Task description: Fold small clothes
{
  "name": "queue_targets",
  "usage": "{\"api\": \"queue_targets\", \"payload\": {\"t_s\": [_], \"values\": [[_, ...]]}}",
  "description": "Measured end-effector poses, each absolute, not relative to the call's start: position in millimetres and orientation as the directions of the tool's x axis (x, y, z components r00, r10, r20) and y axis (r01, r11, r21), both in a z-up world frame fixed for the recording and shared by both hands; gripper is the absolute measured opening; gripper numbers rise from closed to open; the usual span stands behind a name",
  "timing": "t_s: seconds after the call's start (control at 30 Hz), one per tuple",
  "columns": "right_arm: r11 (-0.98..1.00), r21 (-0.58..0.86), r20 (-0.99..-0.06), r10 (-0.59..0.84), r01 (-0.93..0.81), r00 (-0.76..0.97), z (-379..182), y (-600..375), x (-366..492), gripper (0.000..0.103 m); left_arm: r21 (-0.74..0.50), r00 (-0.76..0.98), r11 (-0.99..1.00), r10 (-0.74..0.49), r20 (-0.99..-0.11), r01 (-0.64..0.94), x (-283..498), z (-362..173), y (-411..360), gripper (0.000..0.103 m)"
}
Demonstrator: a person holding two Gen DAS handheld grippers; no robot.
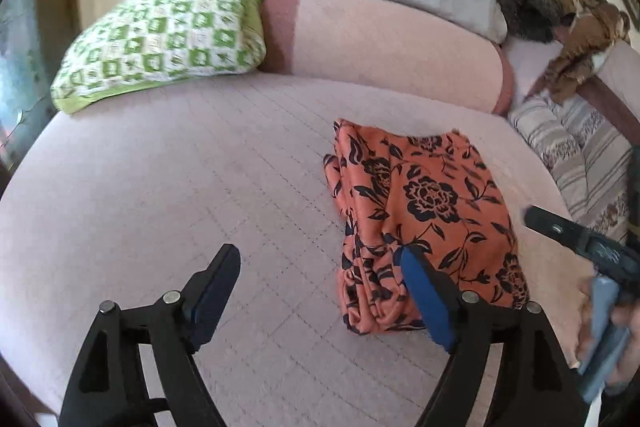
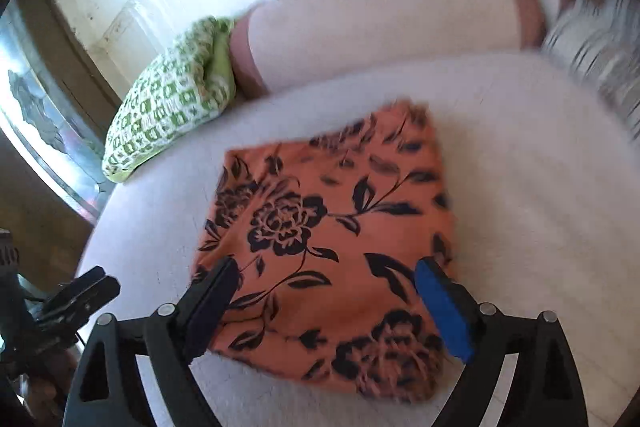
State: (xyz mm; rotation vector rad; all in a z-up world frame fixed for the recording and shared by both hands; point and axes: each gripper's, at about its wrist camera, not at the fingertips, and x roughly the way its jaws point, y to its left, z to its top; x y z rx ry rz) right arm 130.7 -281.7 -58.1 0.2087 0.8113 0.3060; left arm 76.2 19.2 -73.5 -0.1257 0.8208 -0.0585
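Orange cloth: the garment (image 1: 424,223) with its black flower print lies folded into a compact, roughly square packet on the pink bedspread (image 1: 168,195), towards the right half of the bed.
Long axis: I judge it runs slightly longer from the near edge back towards the bolster (image 1: 392,43); layered folds bunch along its left side.
Left gripper (image 1: 320,267): fingers spread wide, holding nothing; it sits off the packet's near-left corner, its right finger overlapping that edge in the left view, though I cannot tell if it touches.
Right gripper (image 2: 326,287): fingers also apart and empty, hovering square over the packet's near edge, which lies between the two tips.
Nearer hand: the right one, I judge, since the cloth fills its view; this view is blurred.
Open room: bare bedspread stretches wide to the left of the packet and some in front.
Edges: striped bedding (image 1: 576,147) crowds the right side; the green checked pillow (image 1: 160,35) sits well apart at the back left.
Stage: folding looks nearly done, perhaps only a final tidy or lift remaining.
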Motion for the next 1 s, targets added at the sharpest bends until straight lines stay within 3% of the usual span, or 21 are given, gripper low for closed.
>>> {"api": "queue_targets", "payload": {"t_s": [0.13,0.33,0.43,0.6,1.0], "values": [[0.973,0.172,-0.699,0.229,-0.151,0.678,-36.7,-286.9,71.3,0.096,-0.119,0.693,0.993,-0.098,-0.714,0.018,53.9,-61.2,8.4,0.083],[0.986,0.162,-0.73,0.153,-0.049,0.666,-50.8,-293.2,-1.0,0.097,-0.108,0.712,0.994,-0.082,-0.698,0.01,13.4,-51.1,-7.8,0.083],[0.985,0.167,-0.732,0.147,-0.034,0.665,-56.7,-288.3,-15.5,0.097,-0.104,0.701,0.994,-0.085,-0.708,0.016,1.8,-50.7,-15.4,0.083],[0.999,0.031,-0.706,0.051,-0.041,0.707,-32.8,-285.4,-29.6,0.097,-0.07,0.714,0.997,-0.069,-0.697,0.028,-15.2,-43.5,-28.0,0.083],[0.997,-0.047,-0.683,0.012,-0.061,0.73,-11.8,-275.1,-32.9,0.097,0.028,0.757,1.0,0.025,-0.653,-0.008,-31.2,-24.2,-36.8,0.086]]}}
